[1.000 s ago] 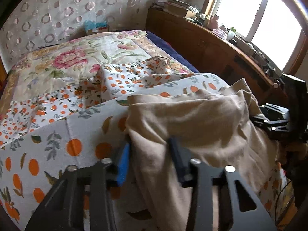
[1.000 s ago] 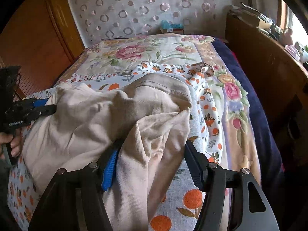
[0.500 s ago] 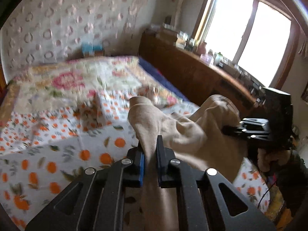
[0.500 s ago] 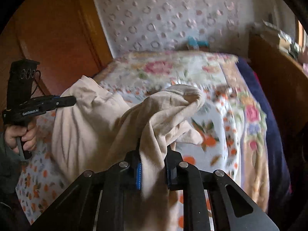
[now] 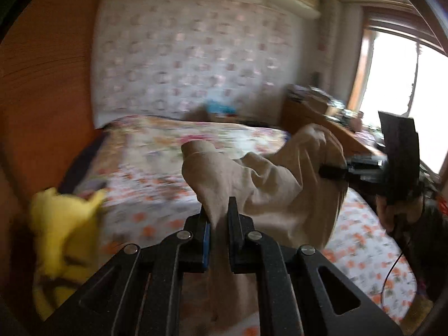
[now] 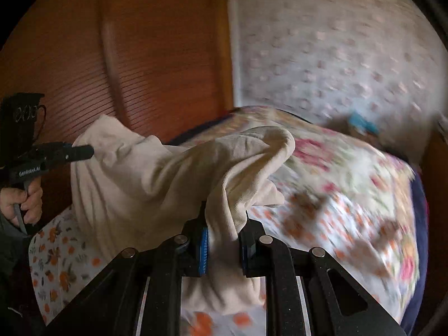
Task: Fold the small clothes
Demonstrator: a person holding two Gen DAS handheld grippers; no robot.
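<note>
Both grippers have the beige garment (image 5: pixel 268 184) pinched at separate spots and held up over the bed (image 5: pixel 168 168), probably so it hangs open and can be spread flat before folding. The left gripper (image 5: pixel 218 218) has its jaws nearly shut, clamped on a thin bit of fabric. The right gripper (image 6: pixel 224 235) has its jaws slightly wider, squeezing a thicker ribbed bunch. A yellow plush toy (image 5: pixel 61 229) sits off to the side.
</note>
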